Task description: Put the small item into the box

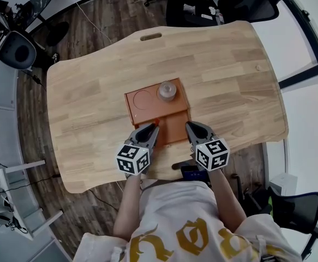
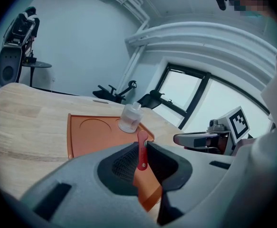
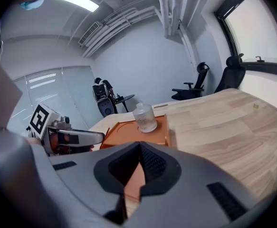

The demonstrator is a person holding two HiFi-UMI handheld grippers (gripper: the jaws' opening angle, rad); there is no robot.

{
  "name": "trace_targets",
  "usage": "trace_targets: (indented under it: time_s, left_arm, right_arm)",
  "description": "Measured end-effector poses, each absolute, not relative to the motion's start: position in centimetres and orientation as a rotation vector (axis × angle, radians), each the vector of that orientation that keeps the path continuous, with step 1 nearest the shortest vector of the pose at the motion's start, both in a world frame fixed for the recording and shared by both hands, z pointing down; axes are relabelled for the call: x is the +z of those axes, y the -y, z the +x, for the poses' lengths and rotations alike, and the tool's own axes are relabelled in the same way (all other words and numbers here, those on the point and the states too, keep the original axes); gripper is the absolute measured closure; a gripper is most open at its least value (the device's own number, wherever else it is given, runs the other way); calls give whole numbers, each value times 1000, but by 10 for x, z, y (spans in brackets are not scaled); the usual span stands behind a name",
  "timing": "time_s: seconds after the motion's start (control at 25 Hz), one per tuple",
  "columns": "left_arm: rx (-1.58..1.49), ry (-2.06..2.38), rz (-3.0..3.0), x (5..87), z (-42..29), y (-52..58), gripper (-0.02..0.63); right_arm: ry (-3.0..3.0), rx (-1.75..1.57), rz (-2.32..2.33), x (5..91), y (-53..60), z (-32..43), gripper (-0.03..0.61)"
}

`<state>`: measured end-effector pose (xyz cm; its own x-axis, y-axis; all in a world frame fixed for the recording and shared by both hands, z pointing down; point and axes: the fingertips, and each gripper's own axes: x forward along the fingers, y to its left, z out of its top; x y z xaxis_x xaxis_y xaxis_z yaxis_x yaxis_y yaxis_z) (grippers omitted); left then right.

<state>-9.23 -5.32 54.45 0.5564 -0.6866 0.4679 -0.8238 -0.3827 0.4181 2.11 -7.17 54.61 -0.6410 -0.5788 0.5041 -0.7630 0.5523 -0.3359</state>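
An orange box (image 1: 130,111) lies flat at the middle of the wooden table, with a round recess on its left. A clear little bottle (image 1: 167,90) stands upright in its far right part. My left gripper (image 1: 154,127) hovers at the box's near left edge, shut on a small thin red item (image 2: 142,153) that stands up between its jaw tips. Over the near right edge my right gripper (image 1: 189,125) is shut with nothing in it. From the left gripper view the box (image 2: 90,137) and bottle (image 2: 130,118) lie just ahead. The right gripper view shows the box (image 3: 124,132) and bottle (image 3: 144,118) too.
The table (image 1: 82,91) has a hand slot (image 1: 150,36) at its far edge. A dark flat device (image 1: 190,171) sits at the near edge by the person's body. Office chairs (image 1: 240,4) stand beyond the table, and a speaker on a stand (image 1: 14,48) at the far left.
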Motion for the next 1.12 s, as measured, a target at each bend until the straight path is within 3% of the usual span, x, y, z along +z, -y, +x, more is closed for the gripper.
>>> trace_targets:
  time_s: [1.12]
  left_arm:
    - [704, 979, 2212, 603, -69, 51, 558]
  right_arm:
    - [2388, 853, 1119, 572, 84, 31, 566]
